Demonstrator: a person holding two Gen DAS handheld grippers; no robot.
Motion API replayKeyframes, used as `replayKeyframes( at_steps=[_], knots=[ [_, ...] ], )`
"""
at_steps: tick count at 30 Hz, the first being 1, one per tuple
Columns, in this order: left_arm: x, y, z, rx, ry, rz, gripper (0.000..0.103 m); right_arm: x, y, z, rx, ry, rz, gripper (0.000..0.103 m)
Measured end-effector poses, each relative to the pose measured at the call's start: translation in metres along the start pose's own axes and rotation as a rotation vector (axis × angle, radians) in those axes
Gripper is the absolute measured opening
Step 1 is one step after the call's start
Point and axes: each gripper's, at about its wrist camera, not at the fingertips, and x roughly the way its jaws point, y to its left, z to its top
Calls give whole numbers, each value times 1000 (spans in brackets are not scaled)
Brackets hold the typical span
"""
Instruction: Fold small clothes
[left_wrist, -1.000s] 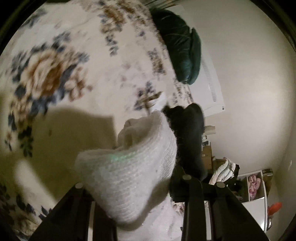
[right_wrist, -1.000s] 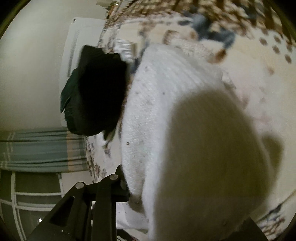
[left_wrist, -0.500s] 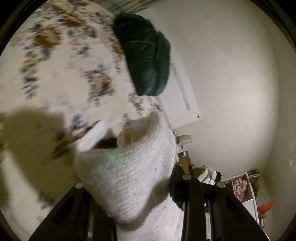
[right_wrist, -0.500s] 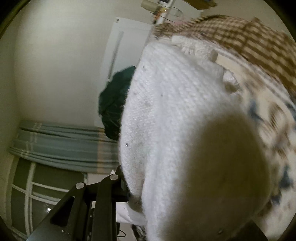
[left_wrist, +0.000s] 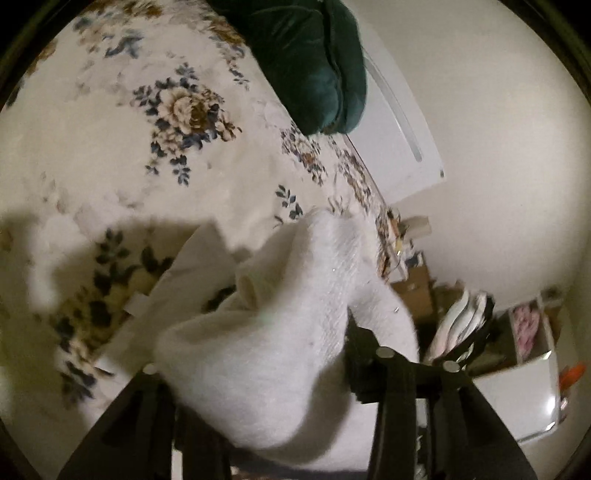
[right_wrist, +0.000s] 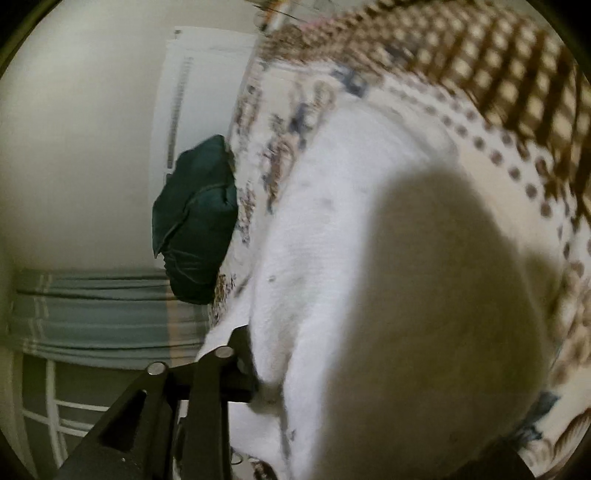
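A white knit garment (left_wrist: 295, 295) fills the gap of my left gripper (left_wrist: 251, 354). Its folded rim bulges up over the flowered bedspread (left_wrist: 110, 147). The left jaws are opening, and the knit still touches both fingers. In the right wrist view the same kind of white knit (right_wrist: 332, 221) covers most of the picture. It lies across my right gripper (right_wrist: 369, 406), whose jaws are opening with the cloth between them. The right gripper's right finger is hidden behind the cloth. A flat white piece (left_wrist: 199, 266) lies on the bed under the left gripper.
A dark green cushion (left_wrist: 314, 62) (right_wrist: 199, 221) rests at the bed's far edge by a white panel (left_wrist: 399, 129). A brown checked blanket (right_wrist: 498, 55) covers the bed's upper right. Shelves with clutter (left_wrist: 524, 325) stand beyond the bed, and a striped curtain (right_wrist: 92, 310) hangs over a window.
Both views have swept sideways over the bed with the white knit between the fingers. The black thing beside the knit one second ago is gone from view. The knit sits looser in the left gripper.
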Motion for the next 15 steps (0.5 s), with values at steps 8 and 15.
replayKeyframes(
  at_steps=[8, 15],
  knots=[
    [-40, -37, -15, 187, -4, 231, 73, -43, 60, -32, -209, -68, -315, 98],
    [-74, -107, -56, 468, -34, 442, 101, -76, 150, -128, -655, -215, -783, 103]
  ],
)
